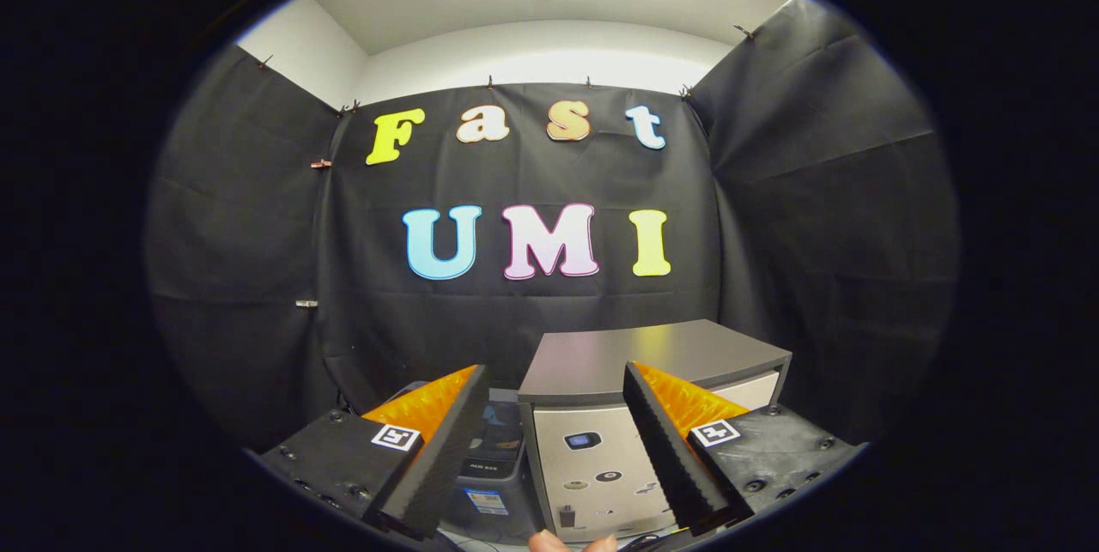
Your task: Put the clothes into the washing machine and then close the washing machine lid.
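Observation:
A small washing machine (592,466) with a pale metallic front stands low against the booth wall, just beyond my fingers. Its flat grey lid (661,350) lies down on top of it. My gripper (555,369) is open, raised and aimed at the machine's upper front, with nothing between its fingers. The right finger (674,449) overlaps the machine's front and the left finger (442,449) sits to the machine's left.
A dark container (496,462) with a label on its front stands right beside the machine's left side, partly hidden by my left finger. A person's fingertips (549,542) show low down between my fingers. Black cloth walls close in the space behind and on both sides.

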A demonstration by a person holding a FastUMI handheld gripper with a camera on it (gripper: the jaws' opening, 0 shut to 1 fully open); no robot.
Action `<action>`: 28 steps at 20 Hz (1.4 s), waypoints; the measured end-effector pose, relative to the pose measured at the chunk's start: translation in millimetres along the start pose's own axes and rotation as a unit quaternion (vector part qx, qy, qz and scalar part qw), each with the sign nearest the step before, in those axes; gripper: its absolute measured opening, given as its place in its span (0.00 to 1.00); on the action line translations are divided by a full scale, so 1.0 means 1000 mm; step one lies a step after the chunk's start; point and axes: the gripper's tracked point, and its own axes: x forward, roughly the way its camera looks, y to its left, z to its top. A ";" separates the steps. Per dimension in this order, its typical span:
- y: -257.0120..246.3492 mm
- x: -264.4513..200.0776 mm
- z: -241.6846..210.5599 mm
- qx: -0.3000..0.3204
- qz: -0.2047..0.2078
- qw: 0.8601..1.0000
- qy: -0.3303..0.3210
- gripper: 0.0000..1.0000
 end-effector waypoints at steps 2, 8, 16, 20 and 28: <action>-0.001 -0.001 0.001 -0.002 0.001 1.000 0.000 0.99; 0.003 -0.001 -0.005 -0.004 0.005 1.000 0.006 0.98; 0.006 0.000 -0.011 -0.001 0.005 1.000 0.015 0.99; -0.001 -0.007 0.000 0.002 -0.002 1.000 0.004 0.99; -0.005 -0.011 0.004 0.020 -0.009 1.000 -0.003 0.99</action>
